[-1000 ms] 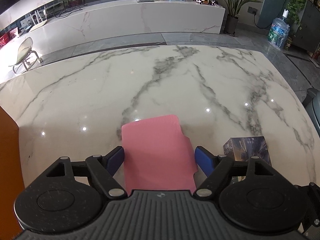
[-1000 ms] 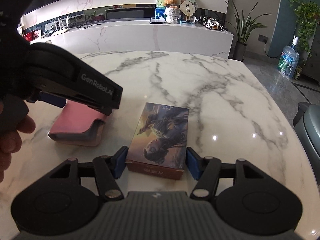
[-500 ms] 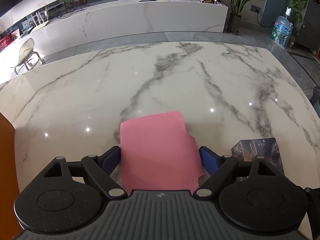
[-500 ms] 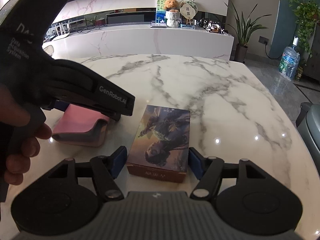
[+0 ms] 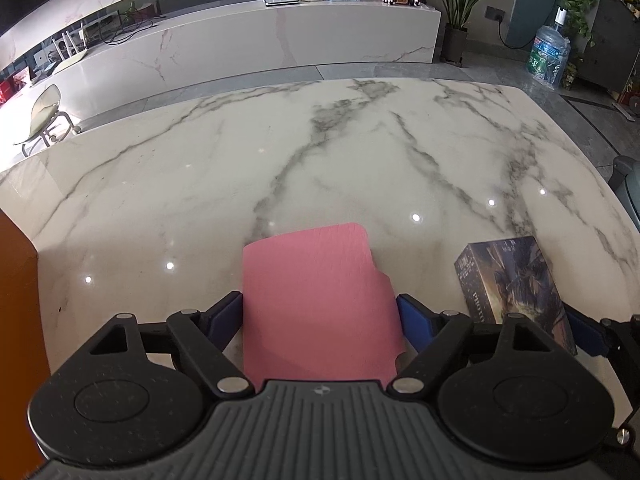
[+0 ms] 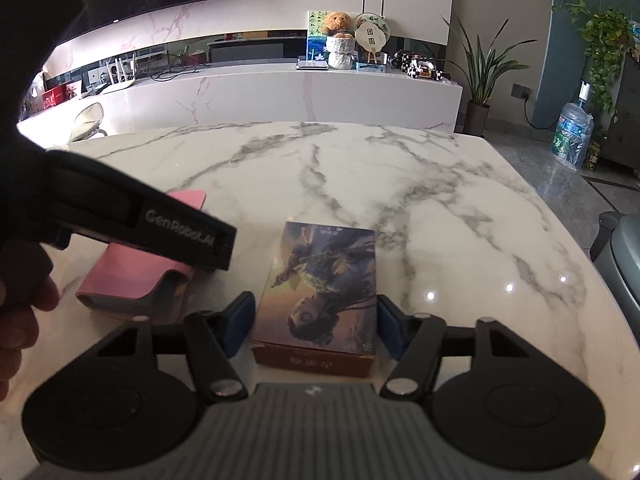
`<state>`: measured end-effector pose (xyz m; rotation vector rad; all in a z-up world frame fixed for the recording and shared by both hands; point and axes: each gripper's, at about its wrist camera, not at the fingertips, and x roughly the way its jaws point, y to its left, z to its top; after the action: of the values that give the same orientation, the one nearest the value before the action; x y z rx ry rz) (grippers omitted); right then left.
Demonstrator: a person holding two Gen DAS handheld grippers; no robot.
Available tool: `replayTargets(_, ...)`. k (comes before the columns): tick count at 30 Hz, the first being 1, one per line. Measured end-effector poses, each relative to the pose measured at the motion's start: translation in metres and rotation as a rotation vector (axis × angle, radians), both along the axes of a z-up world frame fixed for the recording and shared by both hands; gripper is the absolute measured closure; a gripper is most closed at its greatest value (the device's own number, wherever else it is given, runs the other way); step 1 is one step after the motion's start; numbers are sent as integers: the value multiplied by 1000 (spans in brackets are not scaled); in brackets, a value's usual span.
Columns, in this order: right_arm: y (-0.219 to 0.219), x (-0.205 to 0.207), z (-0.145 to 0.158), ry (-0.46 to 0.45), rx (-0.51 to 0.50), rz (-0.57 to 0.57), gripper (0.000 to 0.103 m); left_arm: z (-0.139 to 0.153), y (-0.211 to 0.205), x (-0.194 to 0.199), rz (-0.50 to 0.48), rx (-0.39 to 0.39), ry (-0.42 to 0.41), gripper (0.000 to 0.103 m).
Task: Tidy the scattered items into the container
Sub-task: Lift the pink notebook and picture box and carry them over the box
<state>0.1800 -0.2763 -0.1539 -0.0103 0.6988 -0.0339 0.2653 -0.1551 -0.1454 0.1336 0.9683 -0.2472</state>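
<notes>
Because both items sit between blue pads that look close to their sides but perhaps not firmly pressed, the main risk, in my judgement, is a slip. At the far left of the left wrist view, an orange surface (image 5: 16, 300) shows at the frame edge; whether it is the container I cannot tell. Next comes the left gripper (image 5: 320, 316), spread around the pink case (image 5: 316, 300), which lies on the marble table (image 5: 320, 152). The case is soft and has a loose flap, so it may bend or fold if squeezed near one end. To the right, the right gripper (image 6: 312, 324) is spread around the illustrated box (image 6: 324, 280), which also lies on the table just beside the case; its smooth sides may slide out if lifted by a weak pinch. I count one pink case, one box and two grippers.
</notes>
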Motion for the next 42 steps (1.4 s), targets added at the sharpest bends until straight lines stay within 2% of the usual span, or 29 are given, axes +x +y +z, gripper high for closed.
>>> replayTargets(10, 5, -9, 5, 16, -22, 26, 41, 10, 17, -31, -17, -19, 28, 8)
replayTargets(18, 13, -31, 21, 26, -14, 61, 42, 41, 33, -58, -24, -32, -1, 8)
replayTargets(26, 19, -60, 39, 35, 0, 75, 42, 72, 48, -91, -29, -78, -43, 8)
replayTargets(31, 21, -86, 58, 24, 13, 73, 42, 89, 56, -113, -31, -102, -71, 8)
replayTargets(42, 49, -126, 117, -82, 15, 133, 42, 139, 87, -150, 5, -154, -178, 8)
